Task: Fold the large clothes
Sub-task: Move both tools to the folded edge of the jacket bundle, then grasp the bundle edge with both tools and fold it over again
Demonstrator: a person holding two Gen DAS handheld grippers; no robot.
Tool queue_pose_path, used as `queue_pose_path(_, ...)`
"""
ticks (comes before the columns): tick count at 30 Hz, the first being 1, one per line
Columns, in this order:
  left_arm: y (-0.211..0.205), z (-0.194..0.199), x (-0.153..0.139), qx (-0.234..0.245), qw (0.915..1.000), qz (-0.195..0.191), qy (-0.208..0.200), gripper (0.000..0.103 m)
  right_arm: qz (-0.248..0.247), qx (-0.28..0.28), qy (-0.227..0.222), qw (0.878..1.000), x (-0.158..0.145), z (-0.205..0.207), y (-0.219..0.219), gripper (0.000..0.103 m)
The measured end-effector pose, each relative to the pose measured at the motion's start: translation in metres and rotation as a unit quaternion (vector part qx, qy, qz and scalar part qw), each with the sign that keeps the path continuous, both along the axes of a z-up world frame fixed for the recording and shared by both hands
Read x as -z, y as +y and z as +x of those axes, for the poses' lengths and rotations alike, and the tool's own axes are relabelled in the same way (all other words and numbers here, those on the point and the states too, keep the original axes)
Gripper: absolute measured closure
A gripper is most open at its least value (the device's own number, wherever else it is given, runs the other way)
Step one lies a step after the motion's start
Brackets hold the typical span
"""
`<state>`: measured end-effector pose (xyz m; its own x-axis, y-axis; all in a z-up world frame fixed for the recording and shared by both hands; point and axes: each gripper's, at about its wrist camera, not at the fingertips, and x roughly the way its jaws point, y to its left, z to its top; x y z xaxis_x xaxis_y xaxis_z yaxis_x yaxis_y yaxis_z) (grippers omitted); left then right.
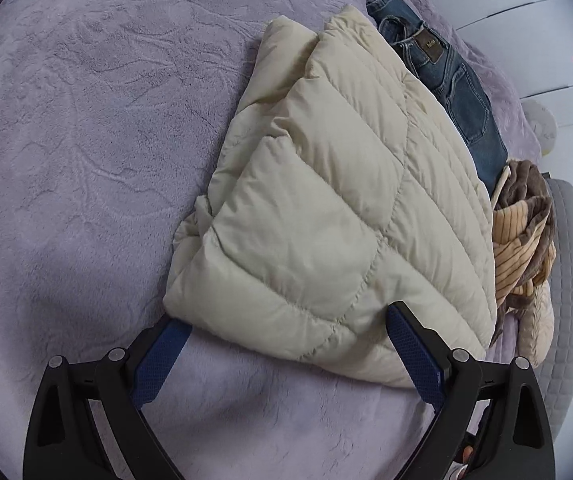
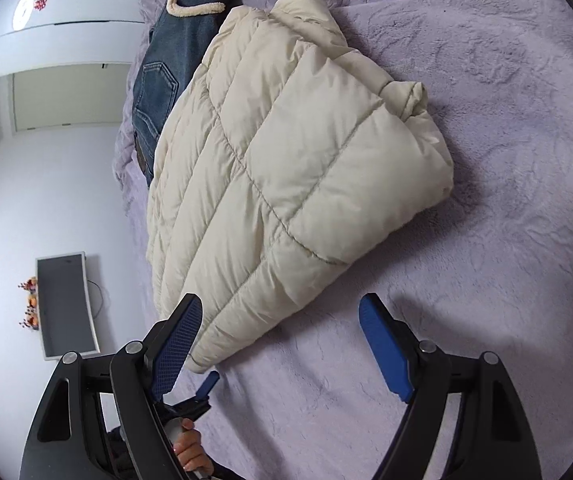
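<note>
Claws both gape: our left claw (image 1: 288,326) straddles the near edge of the folded cream quilted puffer jacket (image 1: 326,200) on the lilac plush bed (image 1: 86,120); our right claw (image 2: 280,316) hovers released at its corner, blue jeans (image 2: 162,80) behind.

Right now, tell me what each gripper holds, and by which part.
Nothing is held. Left gripper is open, straddling the jacket's near edge; right gripper is open at its near corner.
</note>
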<state>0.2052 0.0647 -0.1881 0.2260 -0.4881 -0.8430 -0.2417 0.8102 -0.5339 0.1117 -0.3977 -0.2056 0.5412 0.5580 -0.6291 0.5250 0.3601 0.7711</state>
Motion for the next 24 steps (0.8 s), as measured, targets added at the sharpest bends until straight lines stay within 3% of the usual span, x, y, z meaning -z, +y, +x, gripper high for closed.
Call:
queue_pose_path(10,-0.007,0.032,0.015,-0.038,0.9992,0.003,-0.009,0.006,0.088,0.066,-0.031,0.993,0.044,0.036,-0.014,0.02)
queue_pose_path(12,-0.006,0.033,0.014,-0.039,0.9991,0.004,-0.012,0.021,0.099,0.077,-0.028,0.992,0.05,0.039,-0.014,0.021)
queue_pose_path(14,-0.004,0.035,0.012,-0.031,0.9992,-0.018,-0.017,0.054,0.112,0.087,-0.031,0.989,0.051,0.038,-0.013,0.037)
queue_pose_path(15,-0.003,0.035,0.011,-0.025,0.999,-0.032,-0.02,0.061,0.119,0.089,-0.035,0.988,0.052,0.037,-0.013,0.056)
queue_pose_path(16,-0.003,0.036,0.008,-0.019,0.9988,-0.037,-0.024,0.066,0.124,0.092,-0.04,0.987,0.052,0.036,-0.012,0.066)
queue_pose_path(19,0.001,0.035,-0.002,-0.003,0.9982,-0.045,-0.04,0.072,0.133,0.093,-0.058,0.985,0.049,0.034,-0.01,0.076)
queue_pose_path(24,0.014,0.023,-0.02,0.01,0.996,-0.07,-0.055,0.072,0.149,0.095,-0.081,0.981,0.038,0.017,-0.018,0.079)
